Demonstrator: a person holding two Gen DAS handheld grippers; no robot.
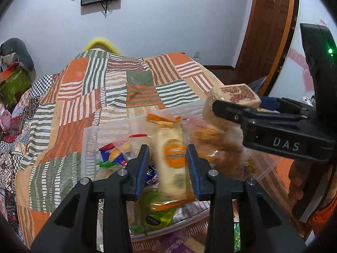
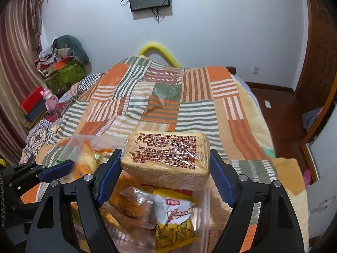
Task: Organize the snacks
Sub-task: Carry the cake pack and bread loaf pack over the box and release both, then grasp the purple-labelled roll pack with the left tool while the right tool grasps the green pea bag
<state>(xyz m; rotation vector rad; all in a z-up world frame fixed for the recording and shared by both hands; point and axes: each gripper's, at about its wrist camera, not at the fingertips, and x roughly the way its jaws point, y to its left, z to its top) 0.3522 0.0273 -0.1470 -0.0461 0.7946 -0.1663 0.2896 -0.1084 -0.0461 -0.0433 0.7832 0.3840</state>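
Cracker packet [image 1: 171, 160] stands lengthwise upright, pinched in left hand-held gripper [image 1: 168, 164].

Your cream-and-orange wafer pack [image 1: 173, 164] hangs upright above the clear bin [image 1: 90, 139], its image blurred. Your wrapped cracker block [image 2: 166, 158], printed with red text, sits tilted over that bin's right end. Inside the bin lie small bright packets [image 1: 112, 155] and a pea-snack bag [image 2: 177, 225].

Glossy clear film wraps the bread block [image 2: 166, 158]; the bin [image 1: 89, 145] looks like clear plastic
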